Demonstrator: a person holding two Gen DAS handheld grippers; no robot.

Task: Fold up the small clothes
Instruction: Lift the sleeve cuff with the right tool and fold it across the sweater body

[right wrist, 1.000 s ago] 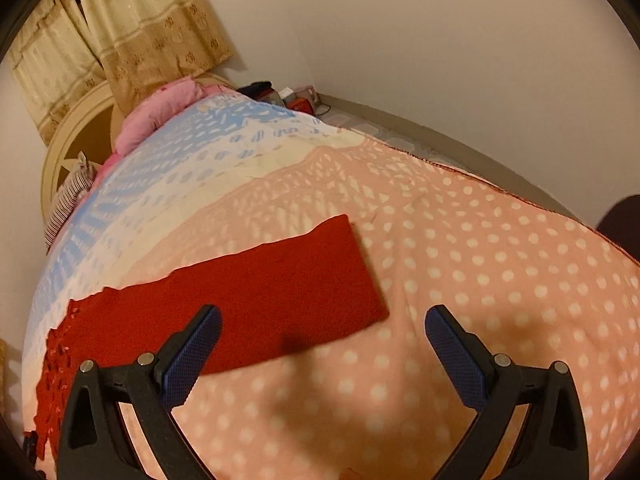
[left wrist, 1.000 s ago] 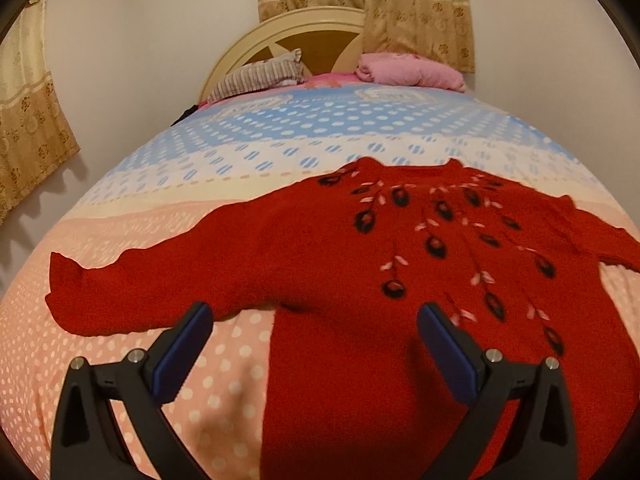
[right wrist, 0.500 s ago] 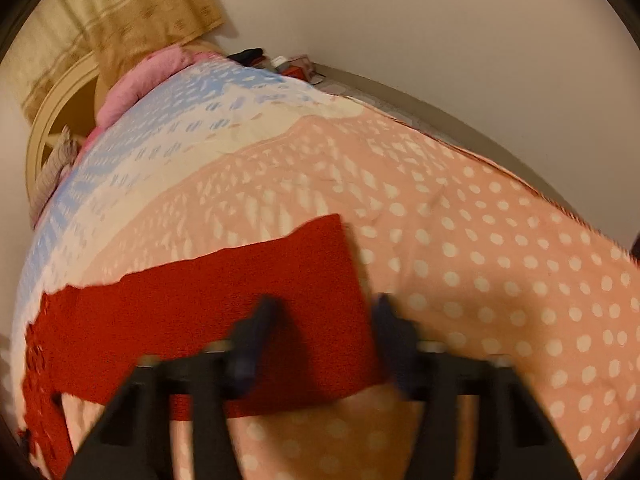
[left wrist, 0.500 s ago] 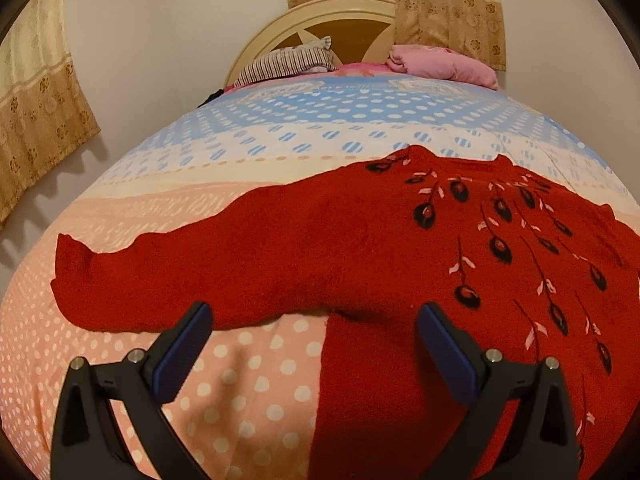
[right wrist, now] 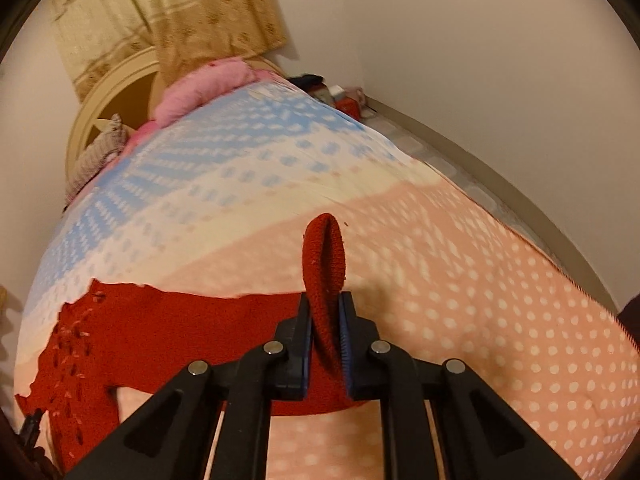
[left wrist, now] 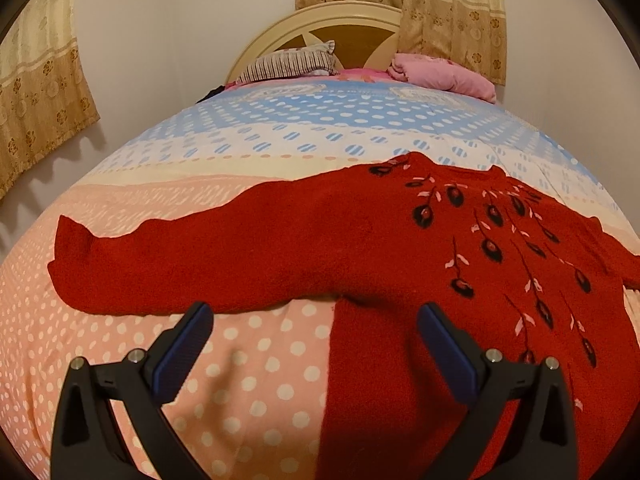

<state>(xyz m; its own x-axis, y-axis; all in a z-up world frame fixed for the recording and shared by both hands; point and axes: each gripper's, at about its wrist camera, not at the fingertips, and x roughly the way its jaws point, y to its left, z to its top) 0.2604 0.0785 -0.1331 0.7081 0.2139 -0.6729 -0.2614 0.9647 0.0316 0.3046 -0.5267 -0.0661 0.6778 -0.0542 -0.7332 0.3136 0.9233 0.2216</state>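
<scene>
The right tongs [right wrist: 325, 332] are pinched shut on the cuff end of the right sleeve [right wrist: 323, 256], which stands up in a narrow loop just ahead of the blue pads [right wrist: 305, 340]. Behind and to their left the sleeve runs flat back to the body of the red sweater [left wrist: 400, 248], spread face up on the bed [left wrist: 248, 360].

The left tongs [left wrist: 314, 344] are wide open and hold nothing; they hover above the bedspread with the sweater's left side edge passing between the pads and the left sleeve [left wrist: 168, 260] stretched out ahead and to their left.

The knit looks thick, soft and limp, with some weight, so it should drape and sag from any single pinch and not slide much on the cotton cover. Cuffs, hem corners and shoulder seams look like the best holds, since a doubled edge fills the pads well.

Room seems generous: dotted bedspread lies bare ahead of both tongs, and the striped pillow [left wrist: 292, 62] and pink bundle [left wrist: 440, 76] sit well apart at the headboard [left wrist: 348, 20]. The bed's edge falls away to the right of the right tongs, near the wall [right wrist: 500, 60].
</scene>
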